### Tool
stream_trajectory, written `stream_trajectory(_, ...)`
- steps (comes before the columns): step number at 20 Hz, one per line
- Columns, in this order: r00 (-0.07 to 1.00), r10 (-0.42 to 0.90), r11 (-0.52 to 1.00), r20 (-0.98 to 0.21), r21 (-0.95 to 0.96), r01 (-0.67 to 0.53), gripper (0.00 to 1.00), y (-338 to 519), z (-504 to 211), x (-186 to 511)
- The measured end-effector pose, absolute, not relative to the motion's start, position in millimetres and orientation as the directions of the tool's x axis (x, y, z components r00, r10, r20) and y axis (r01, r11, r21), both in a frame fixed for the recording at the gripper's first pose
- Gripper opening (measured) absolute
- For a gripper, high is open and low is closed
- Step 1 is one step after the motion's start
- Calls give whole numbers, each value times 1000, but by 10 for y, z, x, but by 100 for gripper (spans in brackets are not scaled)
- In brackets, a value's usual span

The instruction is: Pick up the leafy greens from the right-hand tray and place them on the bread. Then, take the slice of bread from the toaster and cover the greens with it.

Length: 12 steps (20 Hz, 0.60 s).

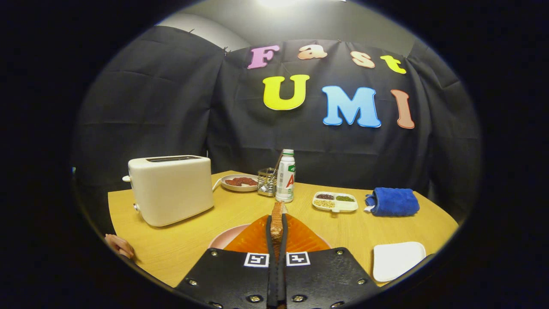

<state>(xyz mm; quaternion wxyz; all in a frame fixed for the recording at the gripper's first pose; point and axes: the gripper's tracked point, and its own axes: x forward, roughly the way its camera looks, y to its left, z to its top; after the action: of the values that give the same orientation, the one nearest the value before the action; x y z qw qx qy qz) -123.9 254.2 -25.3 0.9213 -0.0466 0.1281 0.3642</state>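
My gripper (277,225) is shut on a slice of bread (278,211), which stands on edge between the orange fingers (253,240) and sticks out past their tips. A pink plate (224,239) lies directly beneath the fingers; what is on it is hidden by them. The cream toaster (171,189) stands to the left beyond the plate, its slots facing up. To the right of the fingers lies a white square tray (396,259) with a bare surface.
Beyond the fingers stand a white bottle (286,176), a metal rack (267,182) and a plate of reddish food (240,182). A divided dish of grains (335,201) and a rolled blue towel (392,201) lie at right. A person's hand (120,246) rests at the table's left edge.
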Motion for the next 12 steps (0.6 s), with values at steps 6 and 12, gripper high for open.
stream_trajectory(6,603,697,682,-388,101,-724,1,2622,-452,-1555)
stream_trajectory(12,606,702,677,-373,88,-731,8,2642,-418,-1548)
